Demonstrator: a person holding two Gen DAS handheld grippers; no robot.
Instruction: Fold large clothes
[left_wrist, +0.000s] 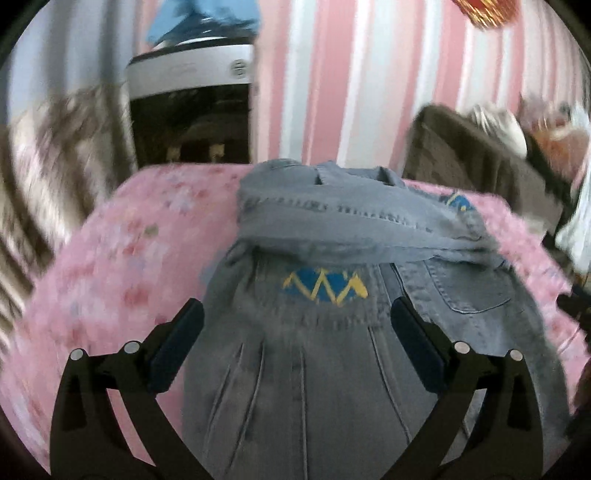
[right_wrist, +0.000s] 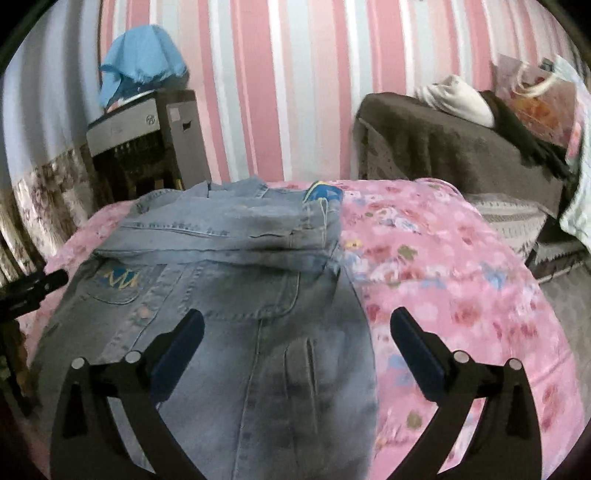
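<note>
Jeans (left_wrist: 314, 369) lay part-folded on pink bedspread (left_wrist: 122, 266), frame centre. Left gripper (left_wrist: 297, 328) and right gripper (right_wrist: 297, 336) both gaped wide, holding nothing, above denim.

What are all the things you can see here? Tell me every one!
denim garment: one, faded blue-grey, on the bed, far part folded back over itself
blue-and-yellow zigzag patches: at least two, on the denim
bed cover: one, pink with flowers, under the denim
wall: pink, white and grey stripes, behind the bed
cabinet: one, grey and dark, left of the bed by the wall
light blue cloth: one, on top of the cabinet
sofa: one, brown cover, right of the bed
white cloth: one, on the sofa
patterned bag: one, pinkish, far right
left tongs: black, open, above the denim
right tongs: black, open, above the denim's right edge
</note>
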